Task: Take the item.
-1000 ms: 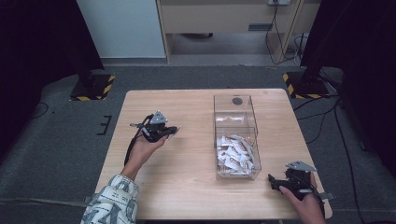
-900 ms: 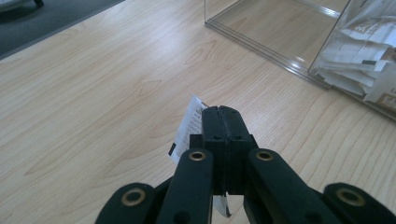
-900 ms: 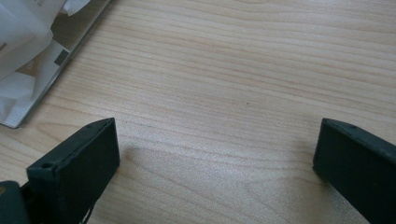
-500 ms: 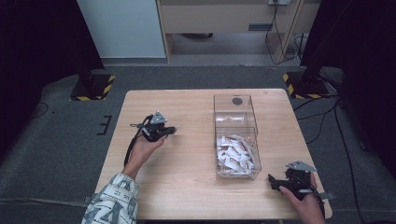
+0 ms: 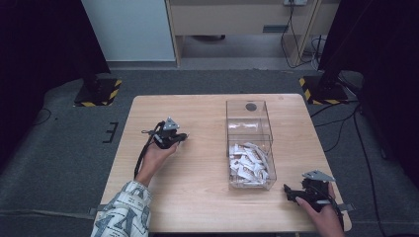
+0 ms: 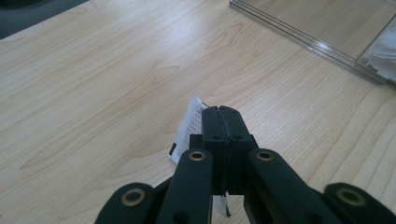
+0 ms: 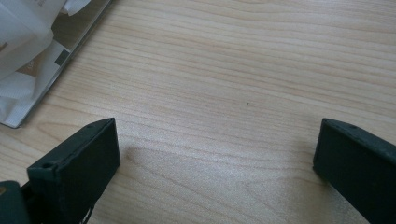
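Note:
My left gripper is held over the left half of the wooden table. In the left gripper view its jaws are pressed together on a small white printed paper slip, which sticks out to their left just above the wood. My right gripper rests near the front right corner, and in the right gripper view it stands wide open over bare wood. A clear plastic box sits right of centre, with several white paper slips piled in its near compartment.
The box's far compartment holds a dark round spot on its floor. The box edge lies ahead of the left gripper, and its corner with slips is left of the right gripper. Yellow-black stand bases flank the table.

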